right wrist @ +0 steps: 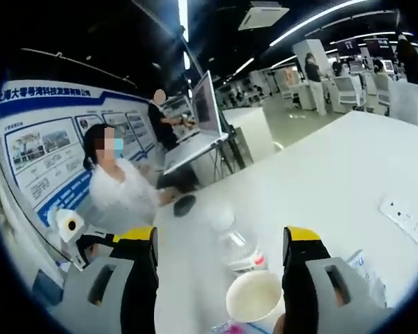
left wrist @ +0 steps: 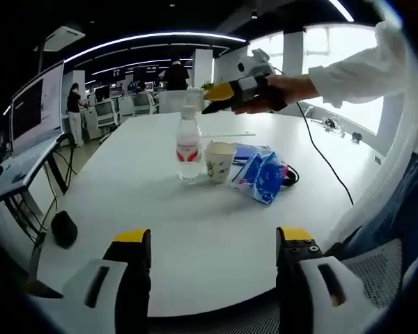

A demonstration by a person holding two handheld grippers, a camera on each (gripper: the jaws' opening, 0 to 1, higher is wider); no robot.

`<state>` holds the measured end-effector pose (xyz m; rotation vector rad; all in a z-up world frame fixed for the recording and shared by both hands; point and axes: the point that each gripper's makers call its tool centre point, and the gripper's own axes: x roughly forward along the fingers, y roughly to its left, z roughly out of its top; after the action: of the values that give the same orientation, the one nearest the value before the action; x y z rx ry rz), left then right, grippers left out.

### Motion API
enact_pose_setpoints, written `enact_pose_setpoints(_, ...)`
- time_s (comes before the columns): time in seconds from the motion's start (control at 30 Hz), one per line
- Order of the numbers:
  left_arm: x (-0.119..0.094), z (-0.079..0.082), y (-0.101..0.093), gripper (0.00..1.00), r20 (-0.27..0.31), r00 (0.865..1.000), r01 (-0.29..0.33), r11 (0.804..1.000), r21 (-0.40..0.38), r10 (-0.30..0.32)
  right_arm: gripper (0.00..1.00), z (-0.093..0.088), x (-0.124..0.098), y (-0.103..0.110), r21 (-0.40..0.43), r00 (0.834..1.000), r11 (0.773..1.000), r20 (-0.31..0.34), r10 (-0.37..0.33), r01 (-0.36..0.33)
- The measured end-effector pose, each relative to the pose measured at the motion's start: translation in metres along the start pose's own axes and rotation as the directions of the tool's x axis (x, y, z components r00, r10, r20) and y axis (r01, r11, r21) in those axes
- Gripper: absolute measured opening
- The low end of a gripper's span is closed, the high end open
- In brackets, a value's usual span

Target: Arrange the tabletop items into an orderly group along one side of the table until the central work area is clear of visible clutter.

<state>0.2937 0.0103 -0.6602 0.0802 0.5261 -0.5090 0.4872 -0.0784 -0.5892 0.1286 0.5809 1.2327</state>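
Observation:
A clear water bottle [left wrist: 189,146] with a red label stands near the middle of the white table [left wrist: 195,229]. A paper cup [left wrist: 219,161] stands right beside it, and a blue tissue packet [left wrist: 261,175] lies next to the cup. My right gripper [left wrist: 212,94], held by a hand in a white sleeve, hovers above the bottle's cap. In the right gripper view, the bottle [right wrist: 238,249] and the empty cup [right wrist: 254,299] sit below my right gripper [right wrist: 219,240], which is open and apart from both. At the table's near edge my left gripper [left wrist: 214,240] is open and holds nothing.
A black mouse [left wrist: 64,228] lies by the table's left edge. A black cable [left wrist: 320,156] runs across the right side, with a flat blue item [left wrist: 244,152] behind the packet. A white power strip [right wrist: 404,216] lies farther along. A monitor [left wrist: 35,104] stands on the neighbouring desk.

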Motion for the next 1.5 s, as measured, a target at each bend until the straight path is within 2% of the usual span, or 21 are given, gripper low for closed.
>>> enact_pose_setpoints(0.13,0.0,-0.001,-0.004,0.74,-0.01,1.0,0.011,1.0,0.008,-0.011,0.72,-0.01,-0.014,0.003,0.014,1.0,1.0,0.008,-0.021,0.021)
enact_pose_setpoints(0.23,0.0,-0.001,-0.004,0.74,-0.014,1.0,0.015,1.0,0.013,-0.015,0.71,-0.015,-0.026,-0.007,0.023,0.999,0.999,0.002,-0.036,0.036)
enact_pose_setpoints(0.37,-0.001,-0.001,-0.006,0.74,-0.014,1.0,0.02,1.0,0.011,-0.02,0.71,-0.016,-0.043,-0.01,0.066,0.996,0.995,0.047,-0.074,0.071)
enact_pose_setpoints(0.53,0.0,-0.003,-0.006,0.73,-0.018,0.999,0.027,1.0,0.001,-0.027,0.71,-0.029,-0.065,-0.017,0.102,0.985,0.984,0.074,-0.156,0.148)
enact_pose_setpoints(0.87,0.001,-0.008,-0.013,0.72,-0.048,0.997,0.054,0.999,0.002,-0.054,0.7,-0.054,-0.106,-0.007,0.157,0.967,0.966,0.114,-0.226,0.207)
enact_pose_setpoints(1.1,0.002,-0.012,-0.013,0.7,-0.07,0.996,0.055,0.998,-0.005,-0.055,0.69,-0.073,-0.138,-0.013,0.195,0.948,0.946,0.136,-0.289,0.26)
enact_pose_setpoints(1.27,0.002,-0.013,-0.012,0.69,-0.078,0.996,0.048,0.999,-0.009,-0.048,0.69,-0.09,-0.153,-0.013,0.23,0.938,0.931,0.139,-0.318,0.282)
enact_pose_setpoints(1.5,0.002,-0.017,-0.01,0.68,-0.091,0.995,0.041,0.999,-0.018,-0.043,0.68,-0.105,-0.164,-0.009,0.27,0.931,0.919,0.147,-0.335,0.288)
